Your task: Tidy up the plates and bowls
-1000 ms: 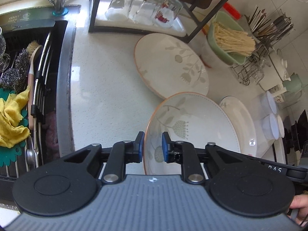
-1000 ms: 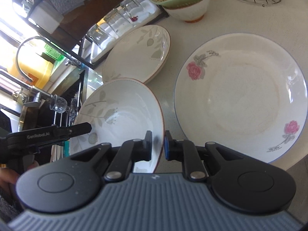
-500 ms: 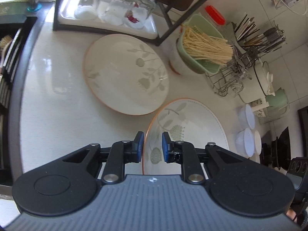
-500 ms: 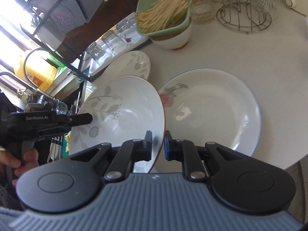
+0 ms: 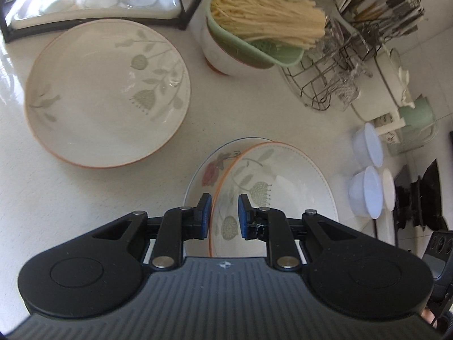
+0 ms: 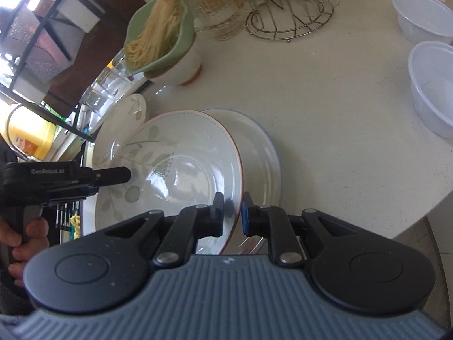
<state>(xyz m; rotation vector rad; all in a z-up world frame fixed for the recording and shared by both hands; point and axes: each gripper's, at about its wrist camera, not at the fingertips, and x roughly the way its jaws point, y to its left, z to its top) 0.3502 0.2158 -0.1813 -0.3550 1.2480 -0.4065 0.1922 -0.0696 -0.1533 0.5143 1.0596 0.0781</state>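
Both claws, left [image 5: 224, 215] and right [image 6: 232, 212], are clamped on opposite rims of one leaf-patterned plate [image 6: 181, 167], held just above the rose plate [image 5: 211, 170] ahead. Uneven lowering could clack or chip the rims. Pale speckled counter [image 6: 325, 107]; cluttered, sunlit kitchen.

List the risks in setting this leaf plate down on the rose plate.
1. The leaf plate is pinched only at opposite rim edges by the left gripper and right gripper; uneven release could let it drop and chip.
2. It sits off-centre over the rose plate, so the stack may rock.
3. The plastic bowls lie near the right side; a wide swing might knock them.
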